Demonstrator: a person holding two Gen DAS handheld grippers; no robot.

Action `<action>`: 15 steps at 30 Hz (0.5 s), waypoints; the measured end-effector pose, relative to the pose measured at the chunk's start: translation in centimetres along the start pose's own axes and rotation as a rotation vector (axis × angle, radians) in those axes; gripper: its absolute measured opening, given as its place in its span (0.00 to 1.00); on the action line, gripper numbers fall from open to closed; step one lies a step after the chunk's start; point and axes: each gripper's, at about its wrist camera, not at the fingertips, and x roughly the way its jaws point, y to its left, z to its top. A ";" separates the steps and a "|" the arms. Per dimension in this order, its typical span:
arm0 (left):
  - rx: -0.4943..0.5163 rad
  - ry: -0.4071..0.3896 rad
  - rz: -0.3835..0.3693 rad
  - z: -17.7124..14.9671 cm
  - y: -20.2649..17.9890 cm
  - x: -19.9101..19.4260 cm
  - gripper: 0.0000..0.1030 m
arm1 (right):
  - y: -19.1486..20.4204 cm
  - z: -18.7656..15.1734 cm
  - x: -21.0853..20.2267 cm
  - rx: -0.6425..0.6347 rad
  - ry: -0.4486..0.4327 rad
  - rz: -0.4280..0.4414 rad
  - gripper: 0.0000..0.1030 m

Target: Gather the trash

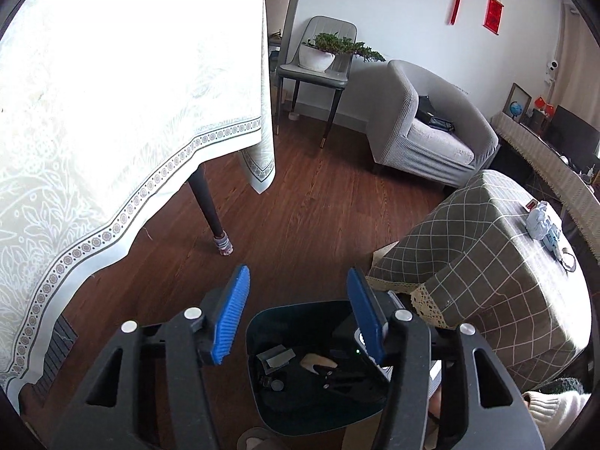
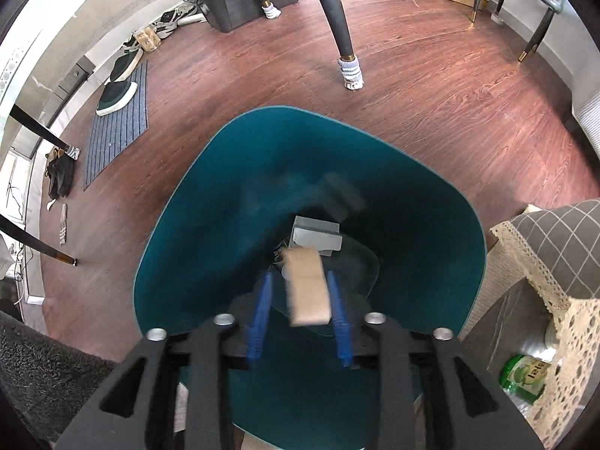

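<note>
The right hand-held gripper (image 2: 298, 313), jaws parted, has a tan block (image 2: 307, 287) loose between them over the teal bin (image 2: 187, 206); the left hand-held gripper (image 1: 296, 313) gapes empty; a sideways tumble could send it past the rim.

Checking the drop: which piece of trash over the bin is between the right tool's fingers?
The tan cardboard piece, blurred between the open blue fingers; the grey box lies deeper inside.

Green bottle (image 2: 525, 377) label has Korean-looking chars (illegible); no other readable txt.
</note>
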 end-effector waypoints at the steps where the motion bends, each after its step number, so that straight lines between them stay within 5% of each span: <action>1: 0.006 -0.008 0.000 0.2 -0.3 -0.1 0.55 | 0.0 -0.2 -0.1 -0.005 -0.003 -0.003 0.40; 15: 0.040 -0.085 -0.007 2.6 -3.6 -1.3 0.55 | -0.2 -1.6 -7.6 -0.056 -0.170 0.032 0.40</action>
